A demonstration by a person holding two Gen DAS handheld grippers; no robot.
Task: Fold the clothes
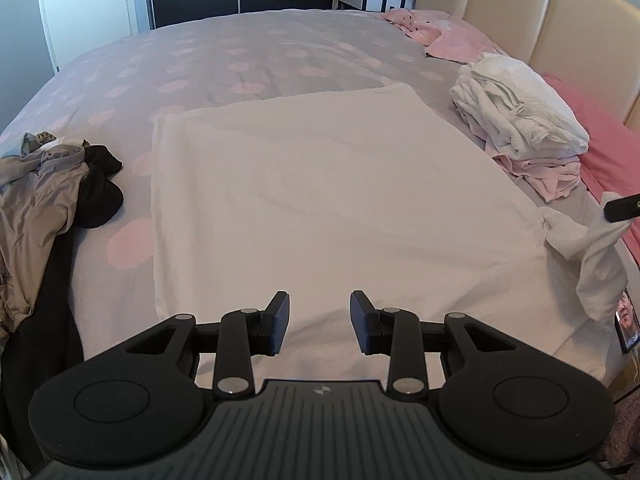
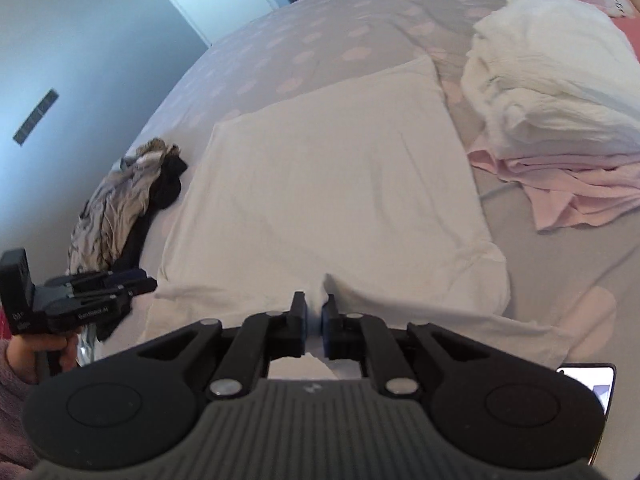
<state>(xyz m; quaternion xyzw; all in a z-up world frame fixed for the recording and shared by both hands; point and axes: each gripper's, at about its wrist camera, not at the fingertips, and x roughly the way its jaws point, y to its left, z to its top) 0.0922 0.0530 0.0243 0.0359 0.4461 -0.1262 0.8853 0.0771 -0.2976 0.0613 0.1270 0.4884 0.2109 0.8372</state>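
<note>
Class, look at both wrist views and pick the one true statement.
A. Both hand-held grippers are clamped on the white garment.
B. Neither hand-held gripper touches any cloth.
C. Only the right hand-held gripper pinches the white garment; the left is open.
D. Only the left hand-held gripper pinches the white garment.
C: the right hand-held gripper has its jaws closed on a raised fold of the white garment, while the left hand-held gripper is spread wide with nothing between its jaws.

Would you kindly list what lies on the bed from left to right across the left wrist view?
Crumpled grey and black clothes → large flat white garment → stack of folded white and pale pink laundry → right gripper pinching the white garment's lifted sleeve at the frame edge.
</note>
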